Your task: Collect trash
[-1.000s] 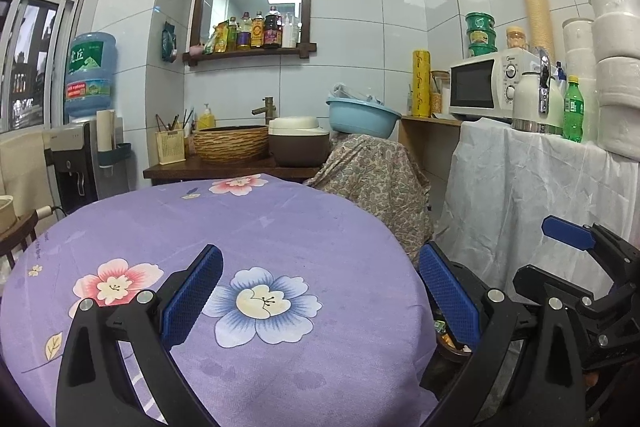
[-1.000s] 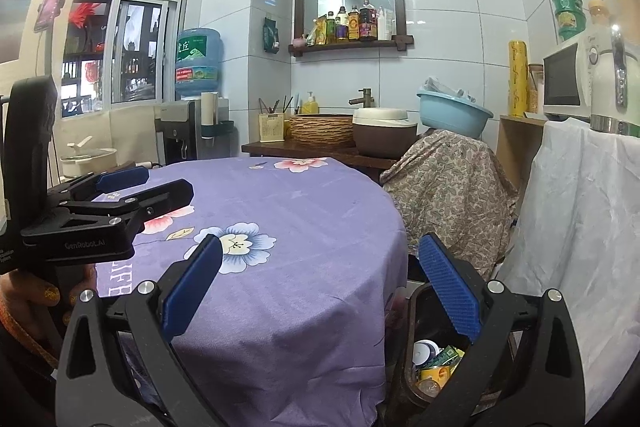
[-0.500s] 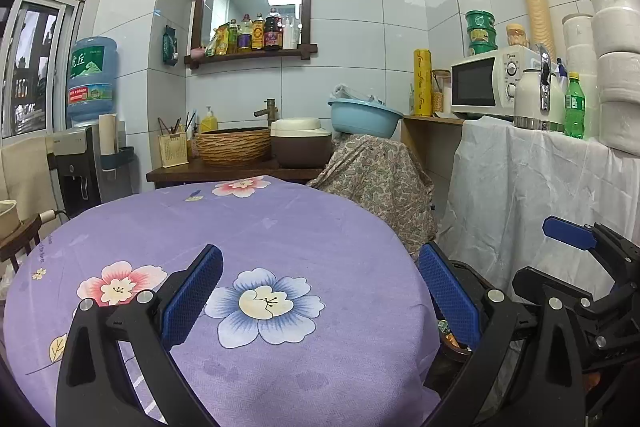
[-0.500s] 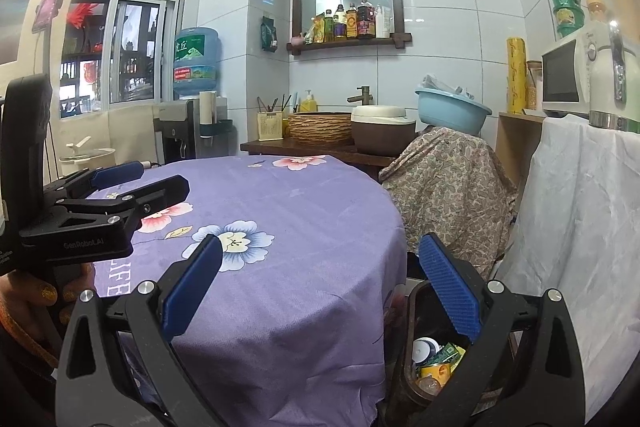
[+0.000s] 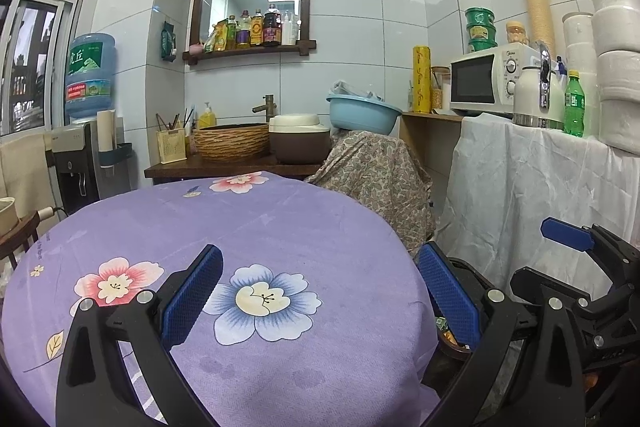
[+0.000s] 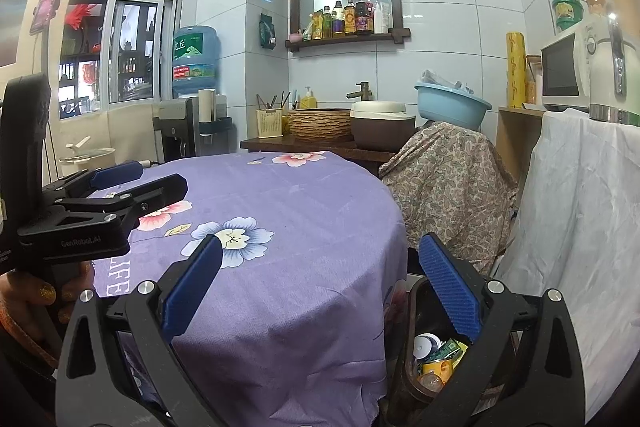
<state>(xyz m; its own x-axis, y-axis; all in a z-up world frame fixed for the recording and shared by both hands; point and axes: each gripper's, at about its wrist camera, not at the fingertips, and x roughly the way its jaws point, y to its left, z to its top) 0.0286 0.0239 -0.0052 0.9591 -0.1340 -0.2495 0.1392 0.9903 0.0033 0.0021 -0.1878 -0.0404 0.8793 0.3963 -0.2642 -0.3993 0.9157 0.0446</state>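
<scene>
With both the left gripper and right gripper spread and empty, a careless swing risks snagging the purple floral tablecloth or knocking the full trash bin.

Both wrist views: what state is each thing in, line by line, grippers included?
Left gripper: open, holding nothing, above the table.
Right gripper: open, holding nothing, at the table's edge.
Table: covered by a purple flowered cloth, no trash showing on it.
Trash bin: on the floor beside the table, lidless, with cans and wrappers inside.
Microwave: door closed.
Blue basin: upright, resting on a cloth-draped object.
</scene>
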